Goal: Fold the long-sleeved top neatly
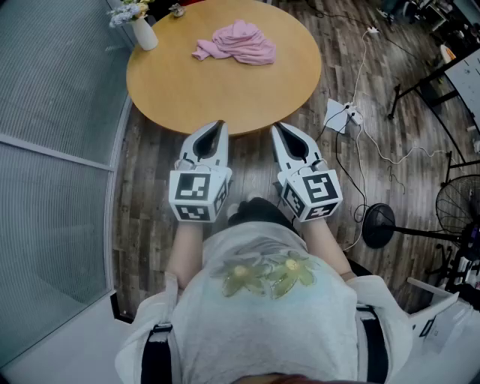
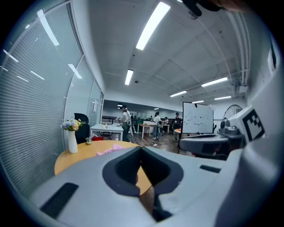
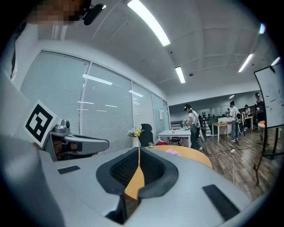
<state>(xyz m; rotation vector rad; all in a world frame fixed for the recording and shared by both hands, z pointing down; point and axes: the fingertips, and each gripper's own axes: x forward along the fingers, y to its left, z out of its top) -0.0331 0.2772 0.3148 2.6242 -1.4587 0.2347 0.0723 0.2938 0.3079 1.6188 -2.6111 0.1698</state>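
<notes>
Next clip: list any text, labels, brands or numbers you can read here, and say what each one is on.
No words or numbers can be read anywhere.
Left cube, right cube: black-and-white square markers only, no letters.
Whiteboard: faint marks, too small to read.
Sheet on the glass wall: too small to read.
Shirt: flower print, no words.

The pink long-sleeved top lies bunched, sleeves lost in its folds. The flowers run off the head view's top edge, the fan is clipped at right, and the distant people are mere specks.
</notes>
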